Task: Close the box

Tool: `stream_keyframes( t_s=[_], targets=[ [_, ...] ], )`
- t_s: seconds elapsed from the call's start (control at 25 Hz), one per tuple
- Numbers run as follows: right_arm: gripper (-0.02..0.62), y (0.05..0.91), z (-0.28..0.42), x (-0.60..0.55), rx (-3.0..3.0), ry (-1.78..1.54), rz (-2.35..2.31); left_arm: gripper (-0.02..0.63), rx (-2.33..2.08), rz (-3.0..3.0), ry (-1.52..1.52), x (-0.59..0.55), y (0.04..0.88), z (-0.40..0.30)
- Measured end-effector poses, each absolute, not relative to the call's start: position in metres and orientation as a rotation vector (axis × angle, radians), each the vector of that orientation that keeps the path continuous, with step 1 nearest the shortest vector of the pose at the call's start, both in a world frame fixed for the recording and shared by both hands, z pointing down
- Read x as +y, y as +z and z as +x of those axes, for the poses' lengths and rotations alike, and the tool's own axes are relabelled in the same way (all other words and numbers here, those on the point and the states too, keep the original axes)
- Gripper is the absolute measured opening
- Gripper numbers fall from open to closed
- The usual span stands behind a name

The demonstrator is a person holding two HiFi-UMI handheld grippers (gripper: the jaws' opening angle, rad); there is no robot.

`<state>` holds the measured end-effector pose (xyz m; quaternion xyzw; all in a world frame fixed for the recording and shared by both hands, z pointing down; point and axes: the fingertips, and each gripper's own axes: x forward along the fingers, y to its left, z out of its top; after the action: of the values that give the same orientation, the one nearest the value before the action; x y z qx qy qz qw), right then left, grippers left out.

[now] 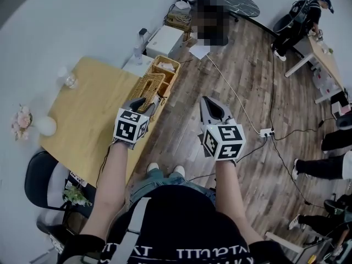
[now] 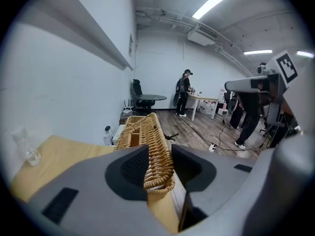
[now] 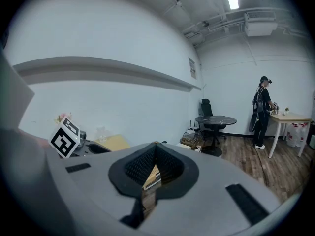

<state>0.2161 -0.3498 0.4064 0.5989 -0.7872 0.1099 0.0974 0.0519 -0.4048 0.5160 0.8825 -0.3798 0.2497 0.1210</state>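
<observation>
A wicker box (image 1: 166, 70) stands at the far right edge of the wooden table (image 1: 82, 125), its woven lid (image 1: 146, 87) raised on edge beside it. My left gripper (image 1: 138, 102) is at the lid's near end. In the left gripper view the lid's rim (image 2: 156, 154) runs between the jaws of that gripper (image 2: 158, 157); the jaws stand a little wider than the rim, open. My right gripper (image 1: 210, 104) hangs over the floor to the right of the table, shut with nothing in it (image 3: 155, 151).
On the table are a clear glass (image 1: 67, 78) and a white ball (image 1: 46, 126), with flowers (image 1: 22, 120) beside it. A white cabinet (image 1: 164, 40) stands past the box. A power strip (image 1: 266, 132) and cables lie on the wood floor. People stand at the right.
</observation>
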Motion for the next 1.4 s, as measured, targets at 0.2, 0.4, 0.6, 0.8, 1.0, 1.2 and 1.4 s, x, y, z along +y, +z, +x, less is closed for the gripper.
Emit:
stream_keyframes(
  t_s=[0.2,0.4,0.6,0.8,1.0,1.2,1.4],
  targets=[
    [0.012,0.414,0.223,-0.344,-2.305,0.358,1.793,0.149,-1.147,2.559,0.734,-0.404,0.528,0.059],
    [0.012,0.421,0.226,-0.339,-2.292,0.383,1.806,0.153,-1.178,2.539,0.776,-0.401,0.545,0.066],
    [0.012,0.424,0.227,-0.336,-2.278,0.388,1.804,0.12,-1.185,2.414,0.713,-0.402,0.572,0.063],
    [0.012,0.425,0.233,-0.334,-2.265,0.399,1.824,0.094,-1.201,2.387,0.656,-0.405,0.573,0.06],
    [0.012,0.421,0.231,-0.337,-2.272,0.382,1.813,0.097,-1.173,2.375,0.676,-0.404,0.57,0.06],
    [0.012,0.412,0.228,-0.344,-2.301,0.357,1.797,0.107,-1.194,2.376,0.614,-0.405,0.552,0.055],
    [0.012,0.408,0.224,-0.35,-2.33,0.343,1.766,0.123,-1.281,2.377,0.522,-0.408,0.521,0.042]
  ],
)
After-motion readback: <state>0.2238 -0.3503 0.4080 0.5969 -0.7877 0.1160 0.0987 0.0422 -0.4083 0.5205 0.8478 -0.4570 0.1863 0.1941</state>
